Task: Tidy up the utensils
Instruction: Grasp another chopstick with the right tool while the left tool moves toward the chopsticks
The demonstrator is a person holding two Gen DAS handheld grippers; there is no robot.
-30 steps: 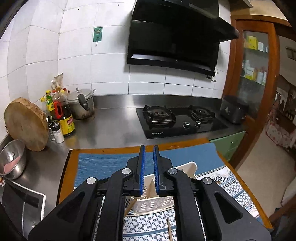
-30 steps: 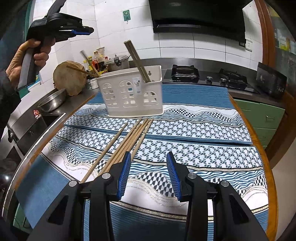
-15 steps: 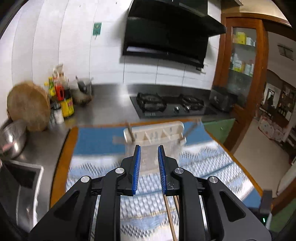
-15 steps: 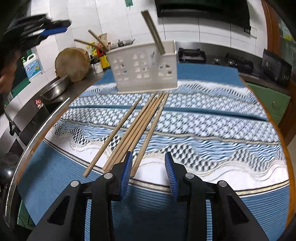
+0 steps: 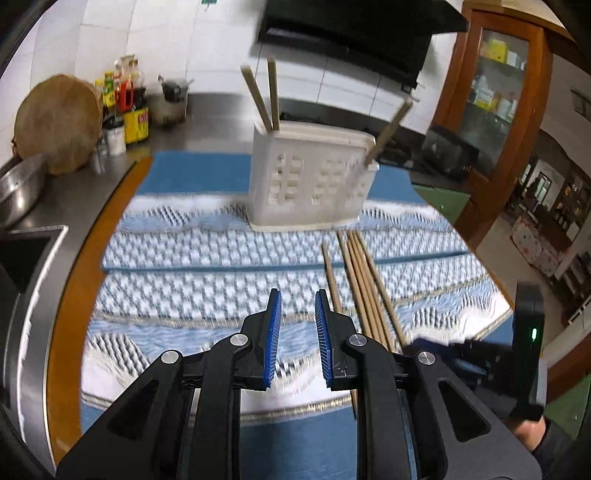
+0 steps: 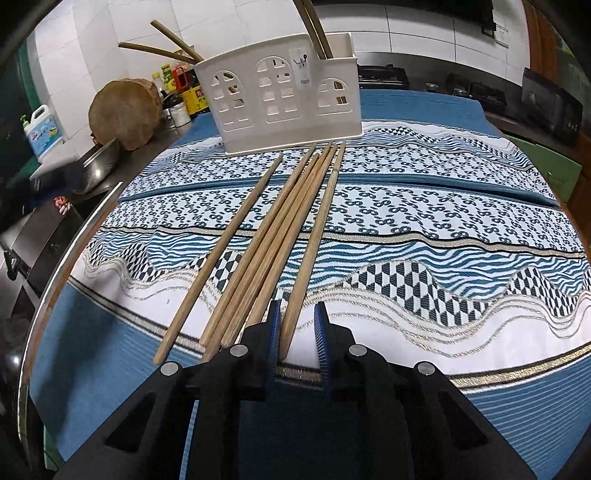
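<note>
Kitchen table, patterned blue cloth. Right gripper jaws closing; near end of rightmost chopstick lies between them, against left pad. Left gripper narrowly parted, empty, left of loose chopsticks. White holder at far side.

A utensil caddy is being carried by the cloth on the bench, with chopsticks standing in it. Six loose chopsticks are being fanned out before it. A chopping block is being leaned behind, left.
</note>
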